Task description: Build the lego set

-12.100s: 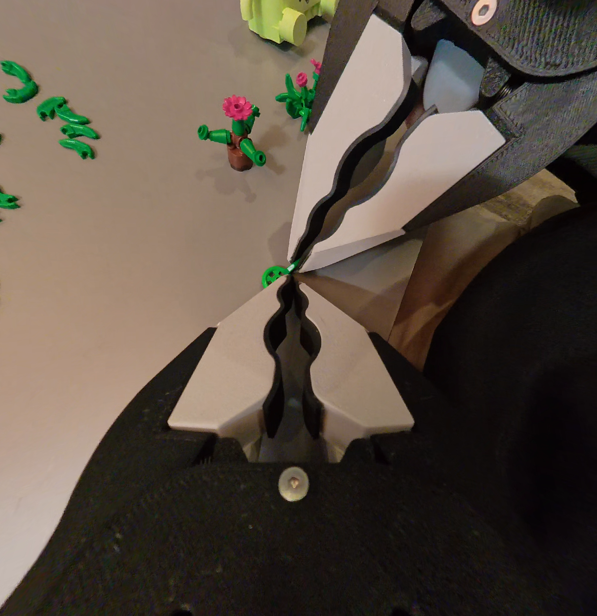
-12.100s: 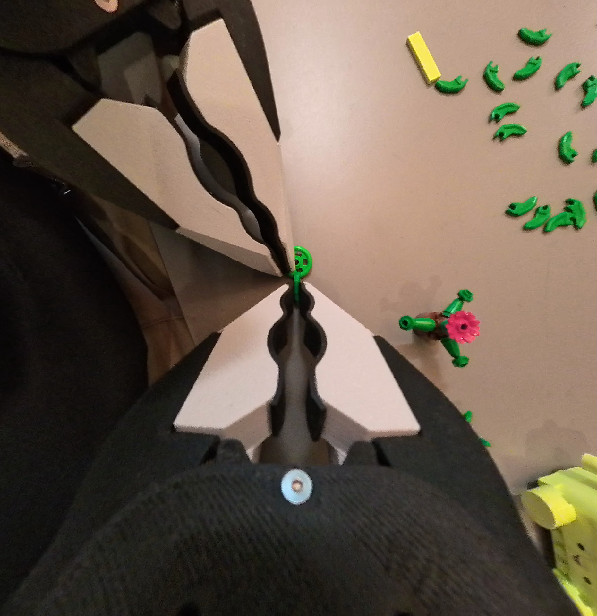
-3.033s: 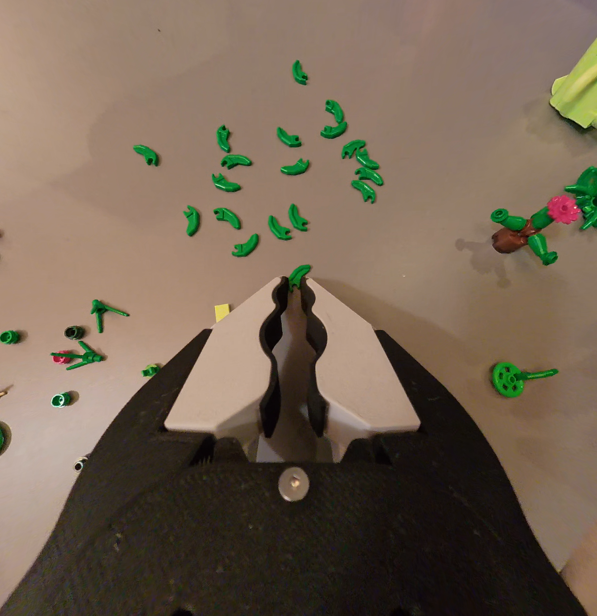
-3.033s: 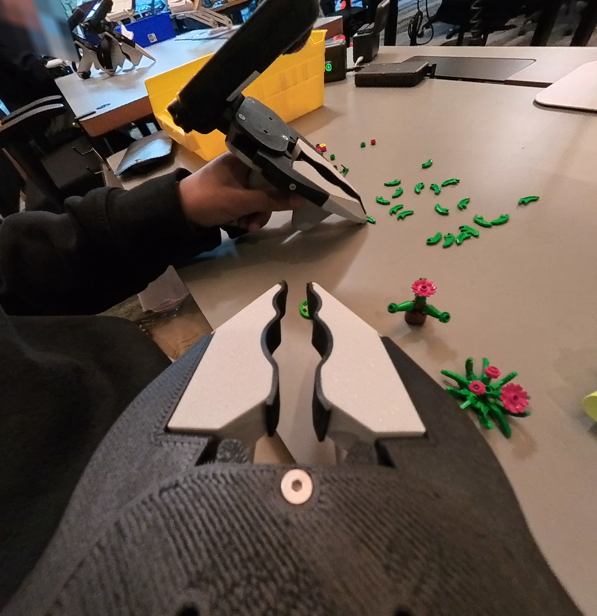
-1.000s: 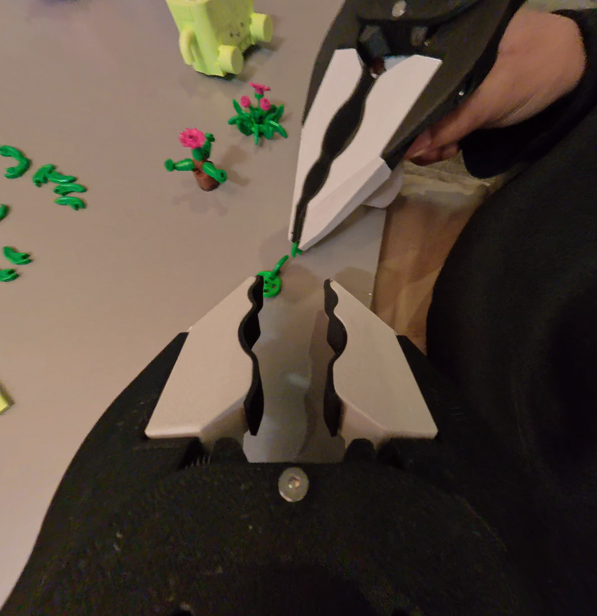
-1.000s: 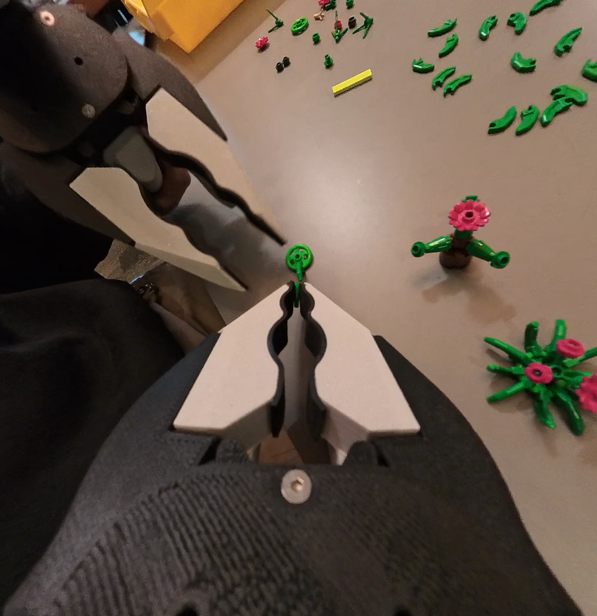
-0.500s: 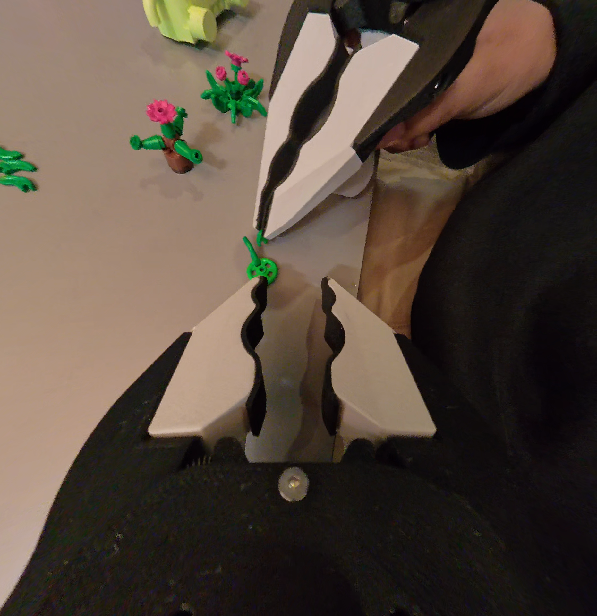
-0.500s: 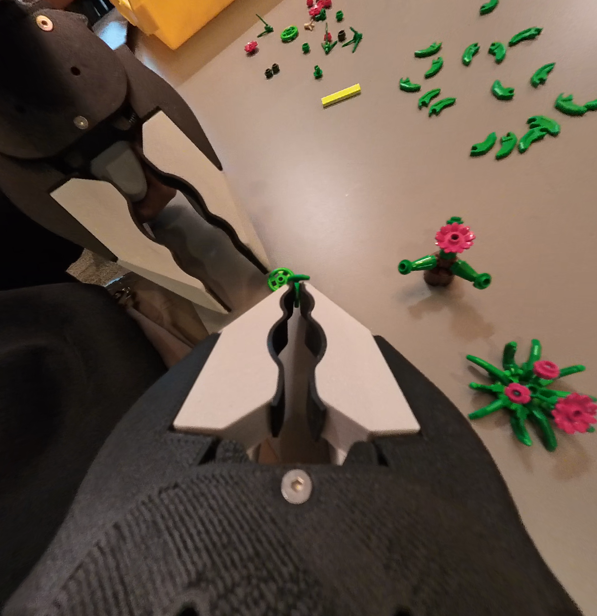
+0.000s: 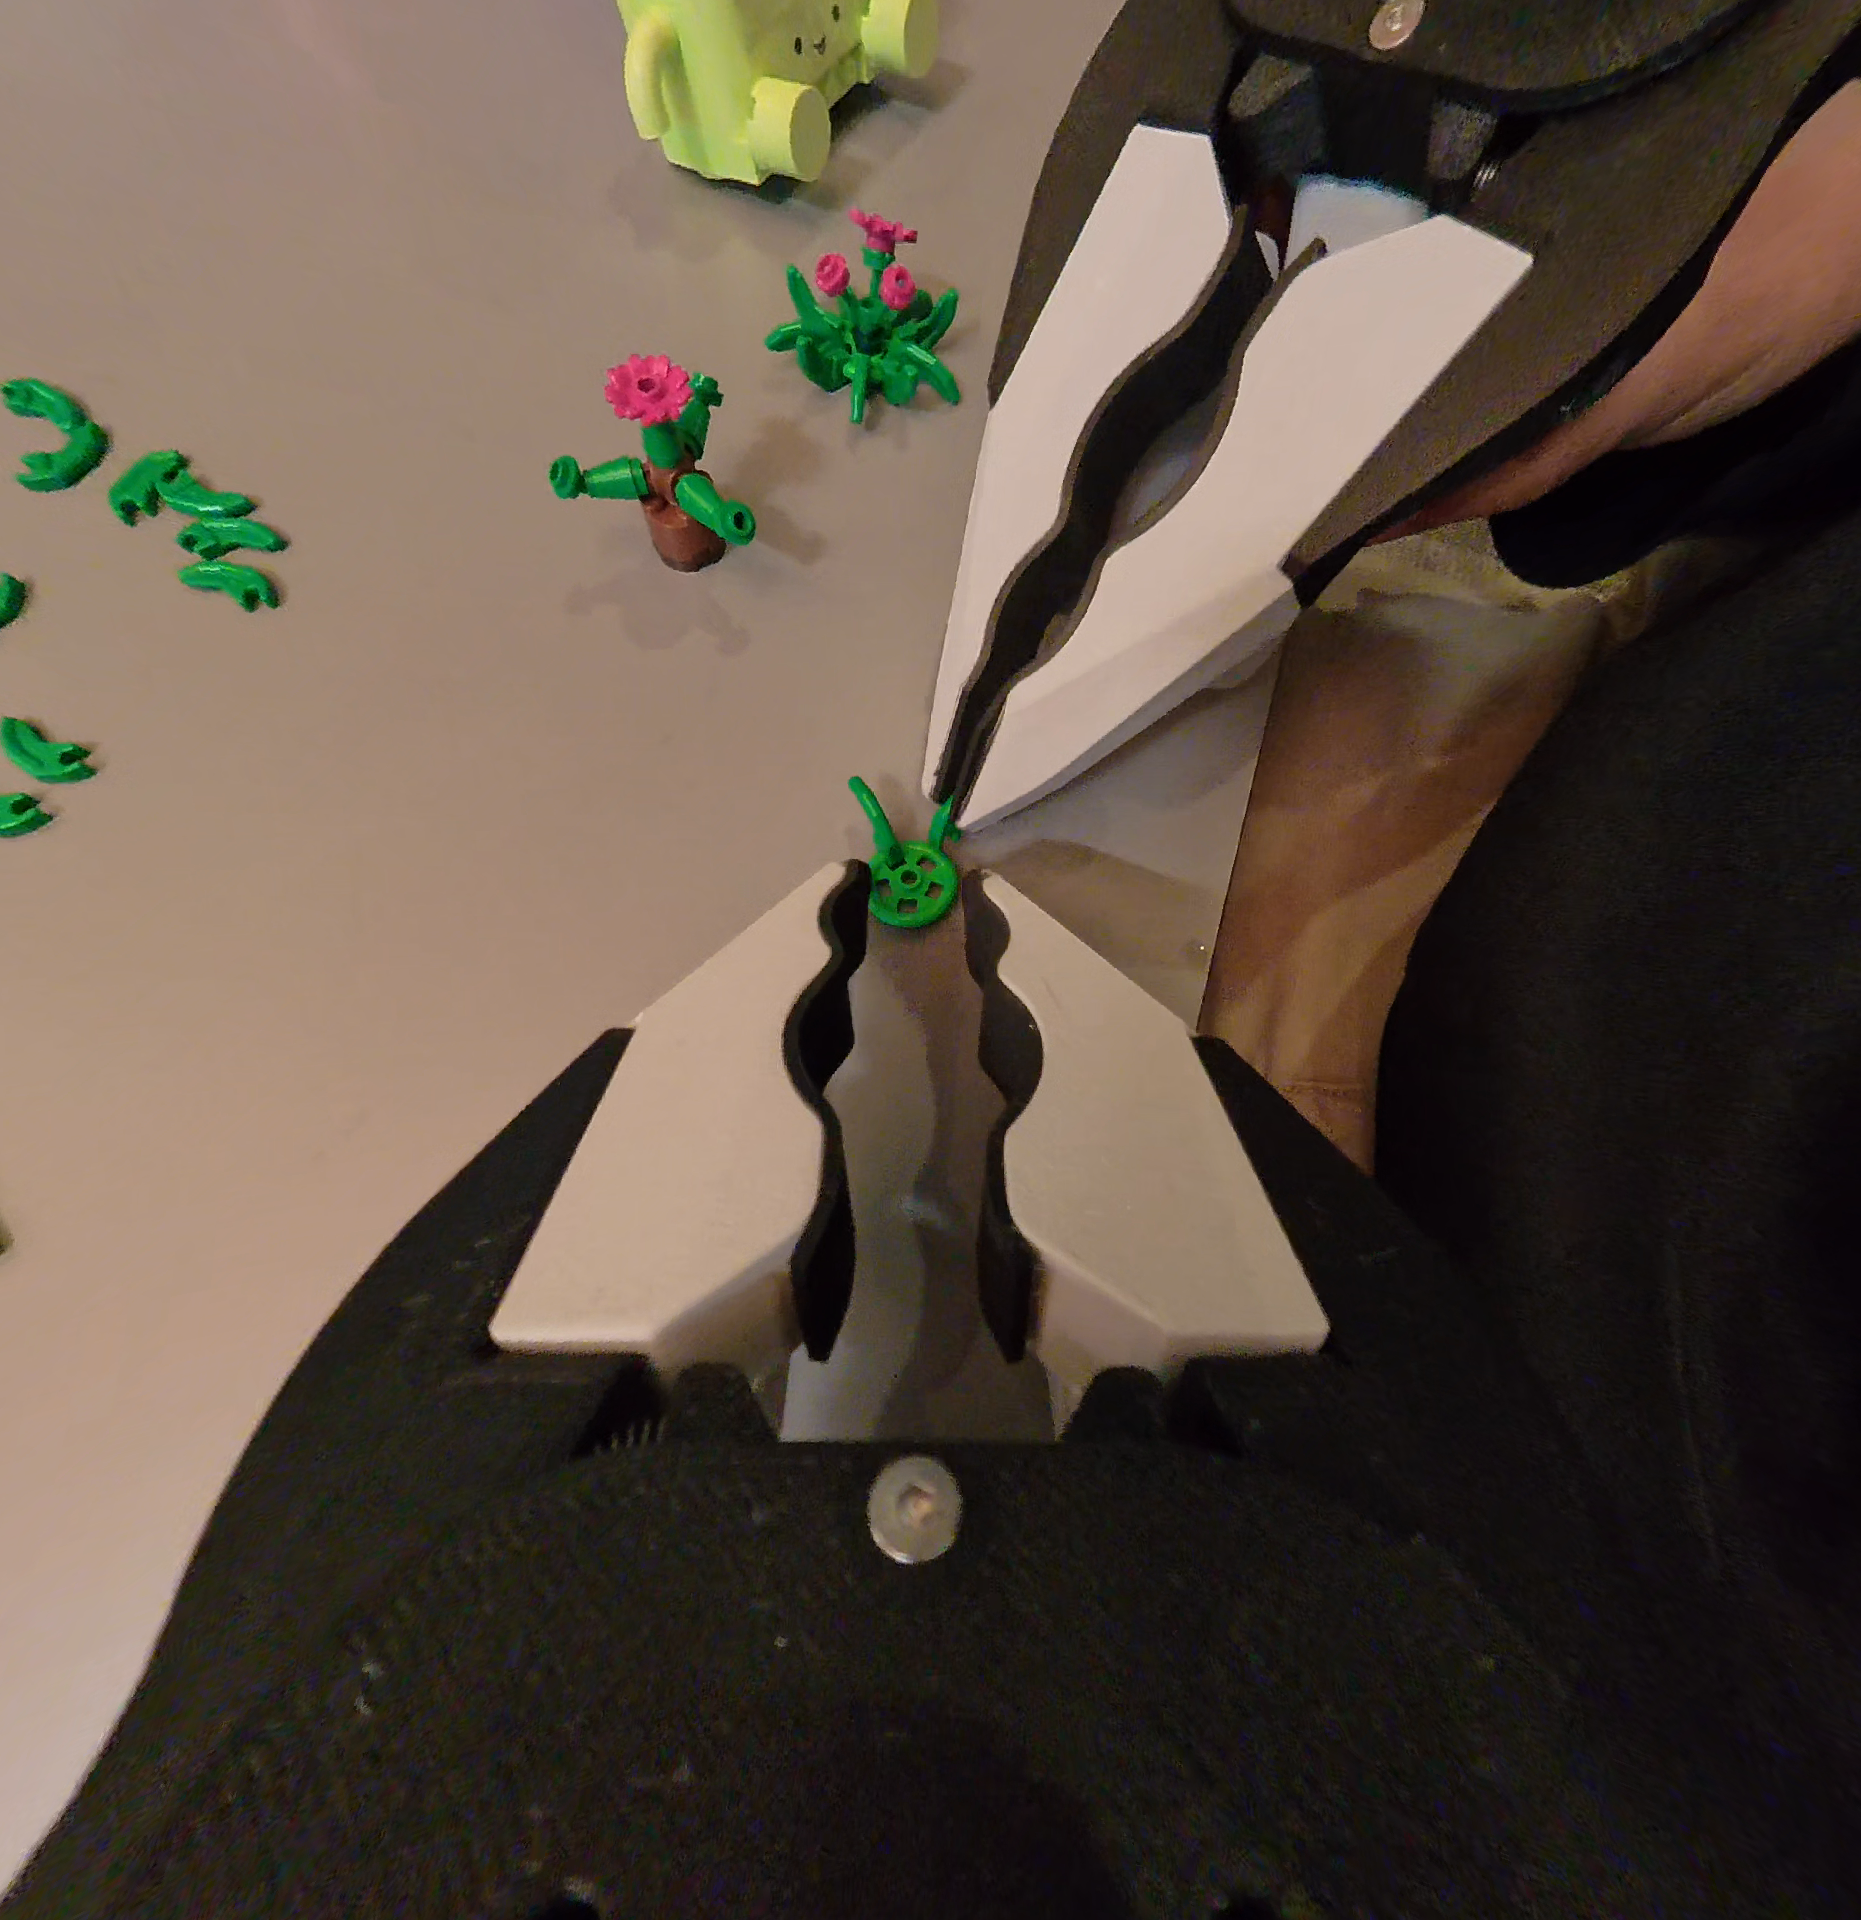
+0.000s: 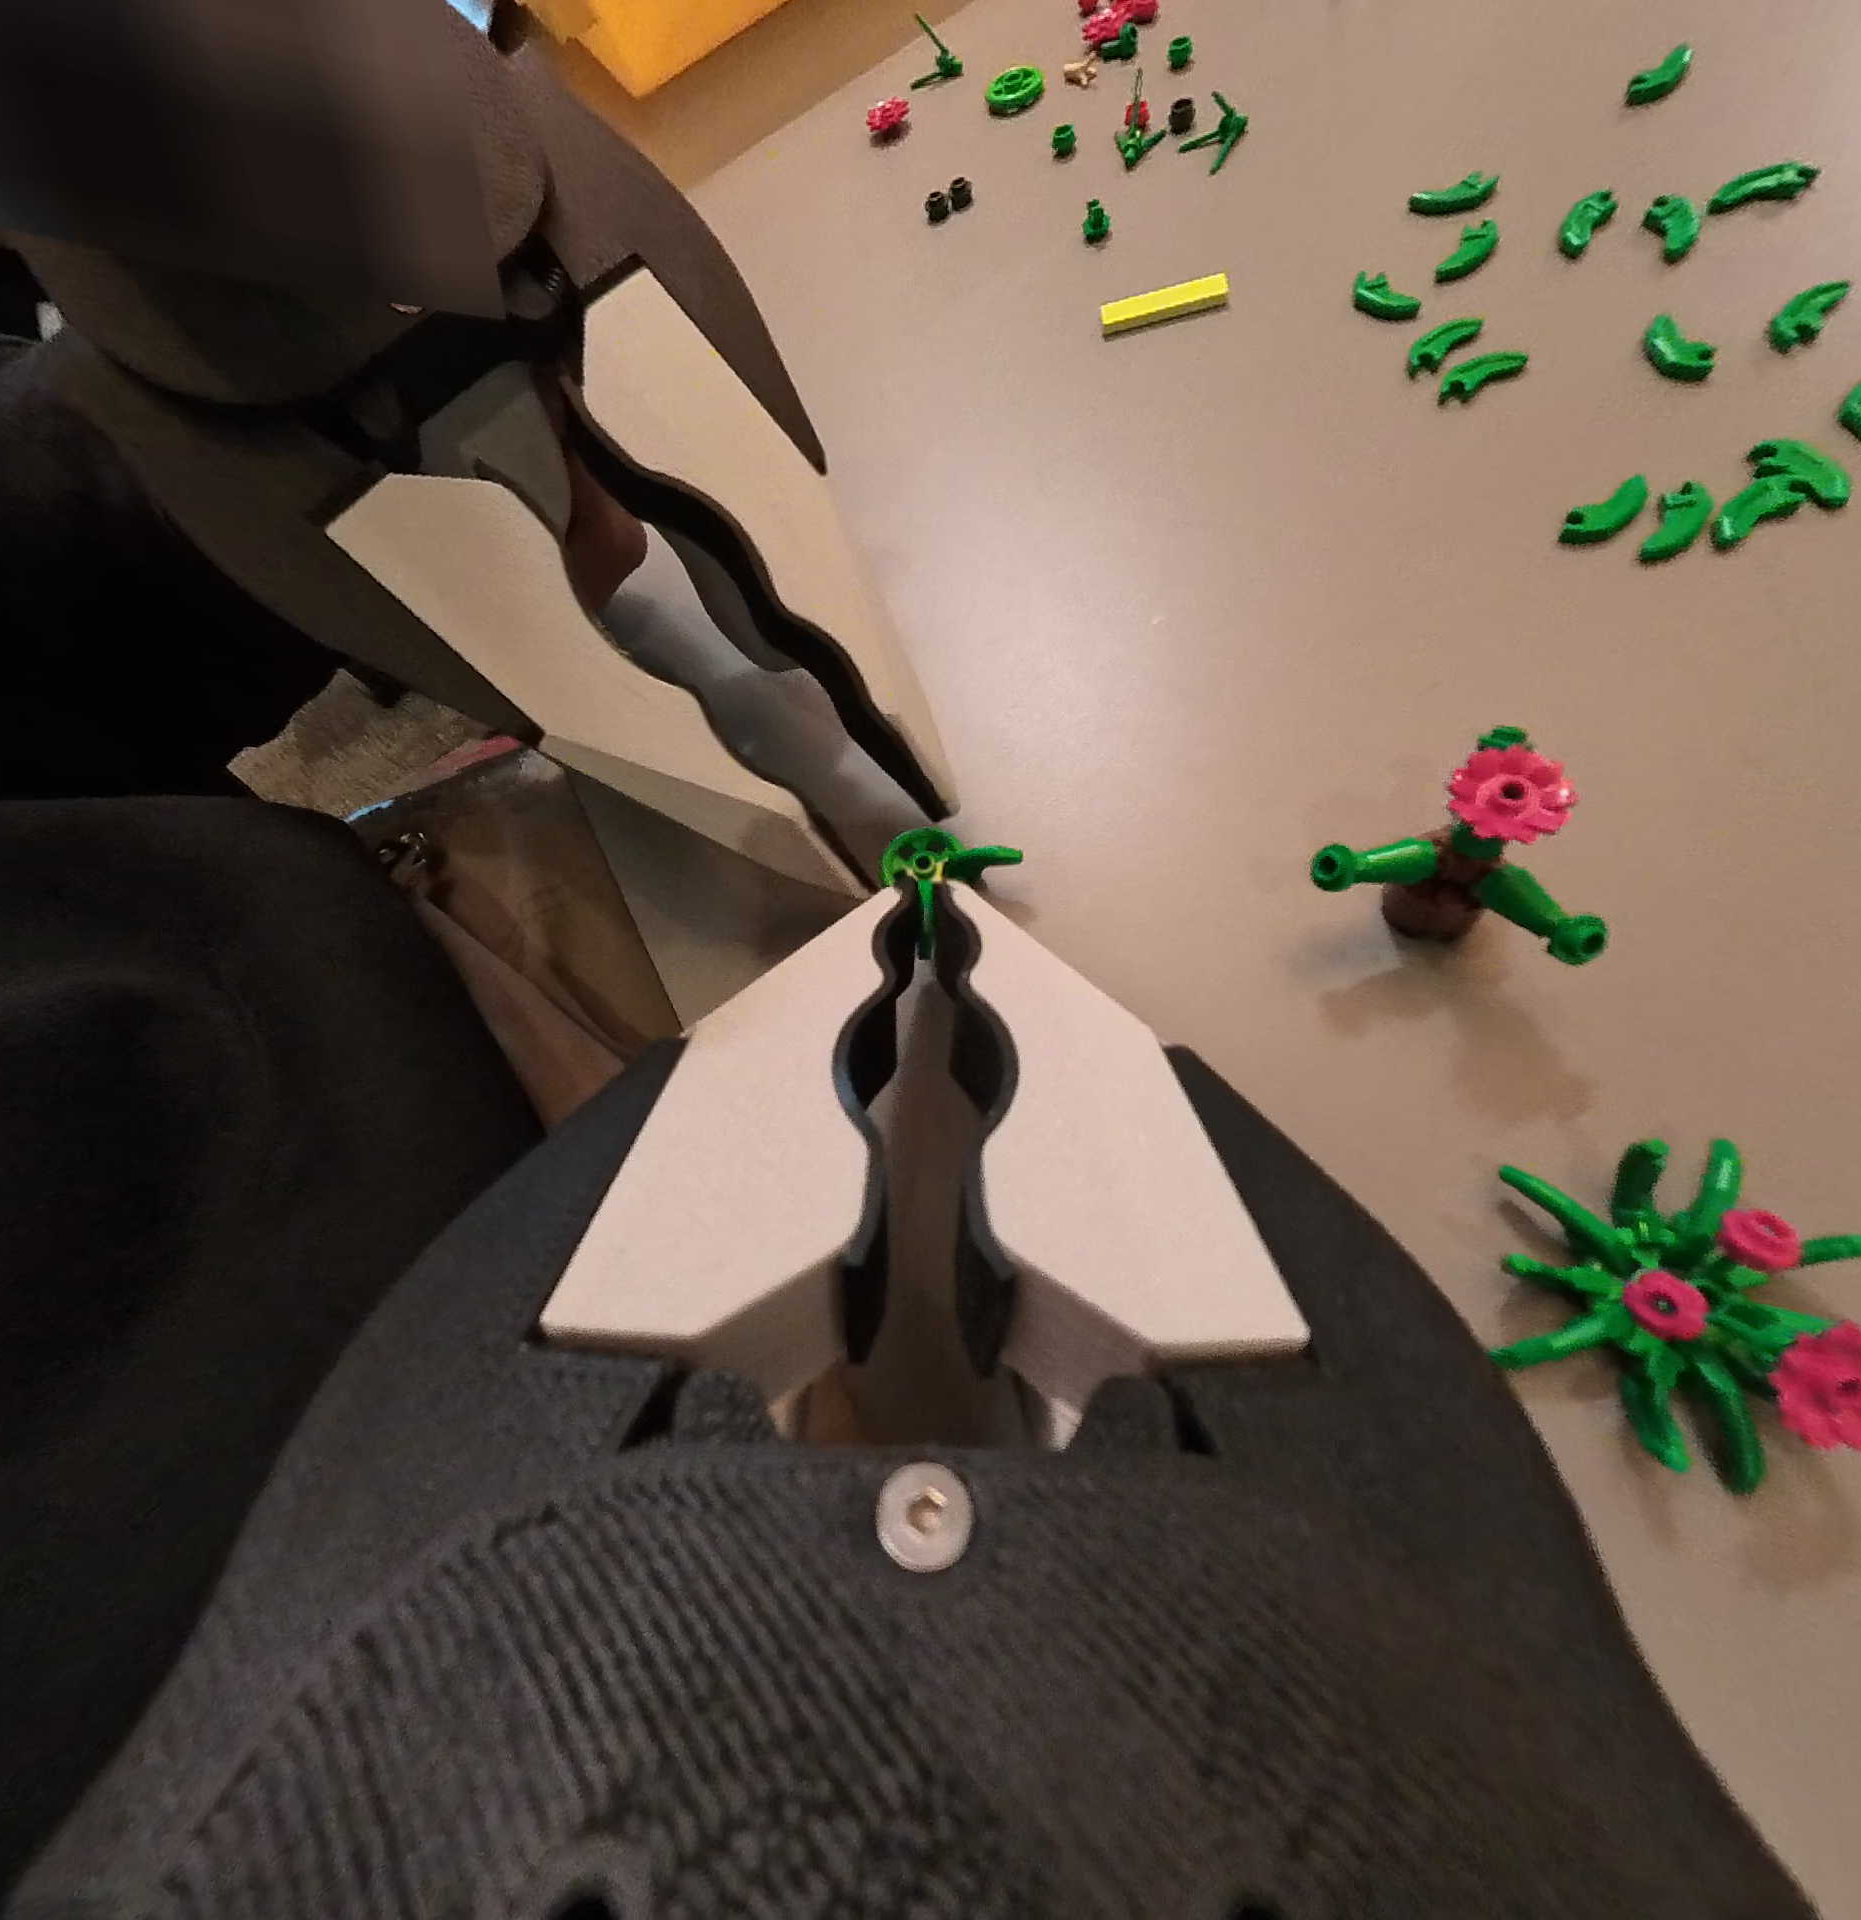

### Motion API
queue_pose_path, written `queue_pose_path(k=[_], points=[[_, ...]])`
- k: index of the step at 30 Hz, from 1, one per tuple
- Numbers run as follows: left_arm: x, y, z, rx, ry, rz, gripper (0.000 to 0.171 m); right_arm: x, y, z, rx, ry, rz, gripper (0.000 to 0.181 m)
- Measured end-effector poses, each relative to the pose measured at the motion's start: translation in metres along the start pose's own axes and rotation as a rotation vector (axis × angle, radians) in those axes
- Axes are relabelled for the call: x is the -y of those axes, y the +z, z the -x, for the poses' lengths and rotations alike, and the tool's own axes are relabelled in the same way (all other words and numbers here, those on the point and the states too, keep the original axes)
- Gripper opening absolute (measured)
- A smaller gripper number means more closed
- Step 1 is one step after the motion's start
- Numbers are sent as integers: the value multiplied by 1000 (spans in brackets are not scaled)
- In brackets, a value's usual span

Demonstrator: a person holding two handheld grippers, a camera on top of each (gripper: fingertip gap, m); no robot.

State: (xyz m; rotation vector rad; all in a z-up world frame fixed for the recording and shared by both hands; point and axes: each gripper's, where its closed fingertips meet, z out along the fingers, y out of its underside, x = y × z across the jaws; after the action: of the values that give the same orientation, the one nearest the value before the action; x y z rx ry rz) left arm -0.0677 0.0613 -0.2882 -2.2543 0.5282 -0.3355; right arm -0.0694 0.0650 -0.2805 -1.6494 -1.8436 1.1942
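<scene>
A small green wheel piece [image 9: 908, 885] with thin green stems on it is held just above the grey table [image 9: 386, 831], near its front edge. My left gripper [image 9: 915, 883] has its jaws narrowed around the wheel's rim, with a pad against each side. My right gripper [image 10: 926, 906] is shut on one stem [image 10: 924, 920] of the same piece; a second stem [image 10: 983, 857] sticks out sideways. The right gripper comes in from the upper right in the left wrist view [image 9: 952, 805]. The left gripper comes in from the upper left in the right wrist view [image 10: 905, 847].
A pink flower on a brown base [image 9: 666, 478] and a leafy cluster of pink flowers [image 9: 869, 332] stand behind the grippers. A lime-green figure [image 9: 770, 83] is farther back. Loose green leaves [image 10: 1632, 312], a yellow bar [image 10: 1165, 303] and small parts [image 10: 1092, 83] lie across the table. My left and right fingertips are right by each other. The yellow bar [image 10: 1165, 303] sits 15 cm or so from the ends of my left fingers.
The left gripper's jaws have narrowed from wide open onto the wheel. The right gripper has kept hold of the stem and brought the wheel between the left fingertips.
</scene>
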Motion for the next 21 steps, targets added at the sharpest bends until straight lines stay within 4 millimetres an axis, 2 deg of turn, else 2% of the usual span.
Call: queue_pose_path(k=[5,13,21], points=[[-3,2,0,1,4,22,5,-4,6,1,-10,-38,47,1],[-4,1,1,0,-14,26,2,-3,6,-1,-37,-36,73,1],[-6,1,2,21,-5,33,1,-3,7,0,-152,-167,171,1]])
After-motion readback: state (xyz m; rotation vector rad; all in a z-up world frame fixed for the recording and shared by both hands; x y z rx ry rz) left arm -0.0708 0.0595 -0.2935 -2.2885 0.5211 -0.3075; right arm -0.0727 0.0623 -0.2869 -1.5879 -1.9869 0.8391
